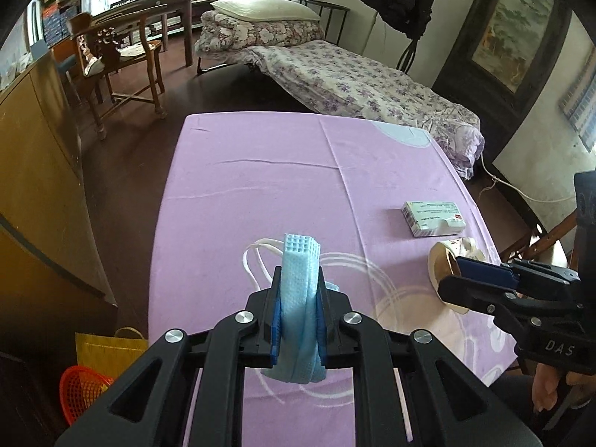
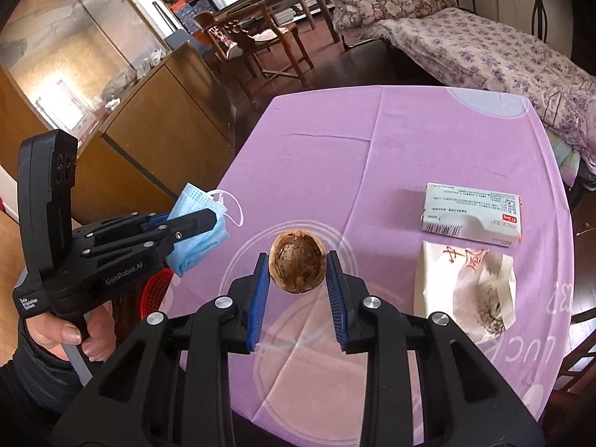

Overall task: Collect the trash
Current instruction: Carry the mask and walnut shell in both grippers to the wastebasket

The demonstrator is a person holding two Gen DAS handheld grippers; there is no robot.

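Between the left gripper's (image 1: 299,279) closed pads, a blue face mask (image 1: 300,290) is hanging pinched, near the table's (image 1: 260,171) left edge above an orange basket (image 1: 80,389). Right gripper (image 2: 298,260) is clamping a walnut shell (image 2: 297,263); ahead, bare purple cloth is lying open.

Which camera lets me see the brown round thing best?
The right wrist view. There the brown shell sits whole between the right gripper fingers, its hollow inside facing the camera. In the left wrist view, only a rounded pale edge shows beside that gripper, seen from the side.
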